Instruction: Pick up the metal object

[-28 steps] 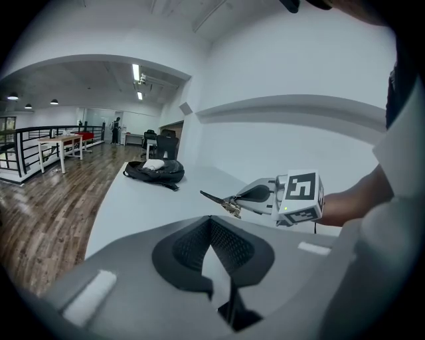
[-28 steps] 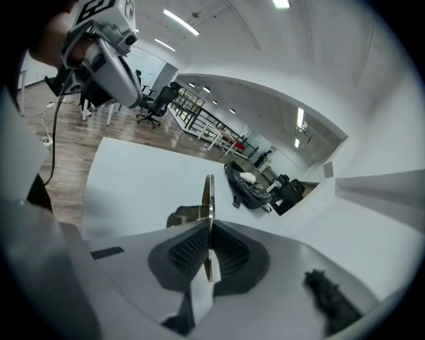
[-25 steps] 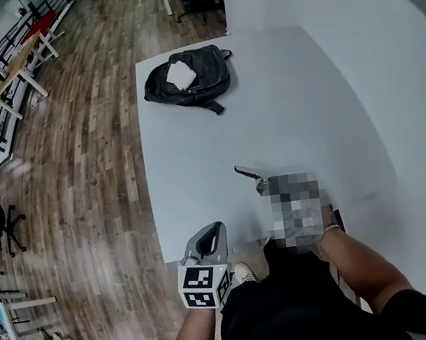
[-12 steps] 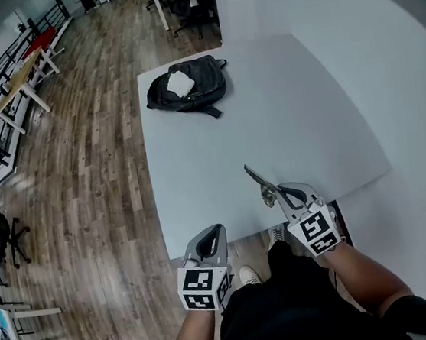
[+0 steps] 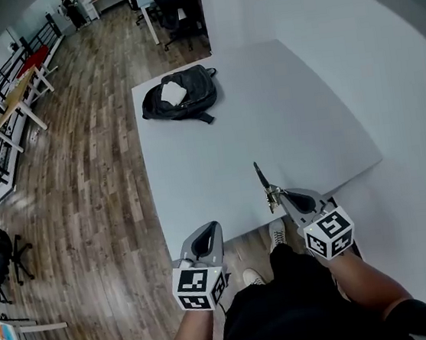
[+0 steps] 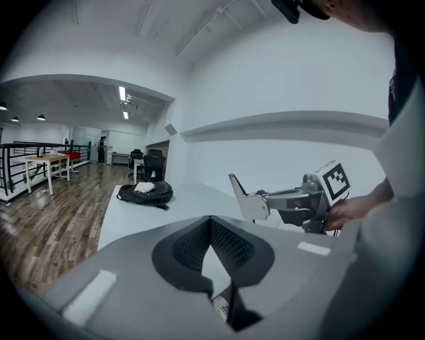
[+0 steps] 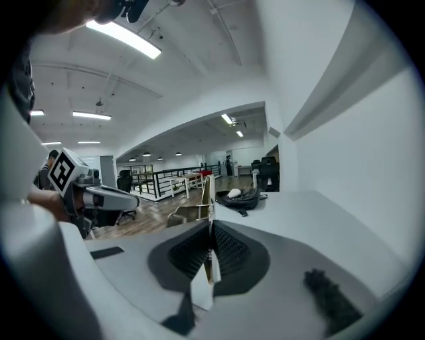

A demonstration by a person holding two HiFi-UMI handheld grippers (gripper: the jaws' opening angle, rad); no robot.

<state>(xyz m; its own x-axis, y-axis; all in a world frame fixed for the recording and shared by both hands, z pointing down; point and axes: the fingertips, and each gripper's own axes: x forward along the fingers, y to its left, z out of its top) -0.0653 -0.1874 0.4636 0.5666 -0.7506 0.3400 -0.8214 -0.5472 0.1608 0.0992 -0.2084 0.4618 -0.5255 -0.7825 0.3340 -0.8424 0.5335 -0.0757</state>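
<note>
Now, thin metal object [image 5: 263, 178], ribbed fingers [image 7: 228, 250]

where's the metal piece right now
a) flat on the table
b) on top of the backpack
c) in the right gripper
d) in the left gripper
c: the metal piece sticks out of the right gripper, which is shut on it and holds it above the table; the left gripper holds nothing.
</note>
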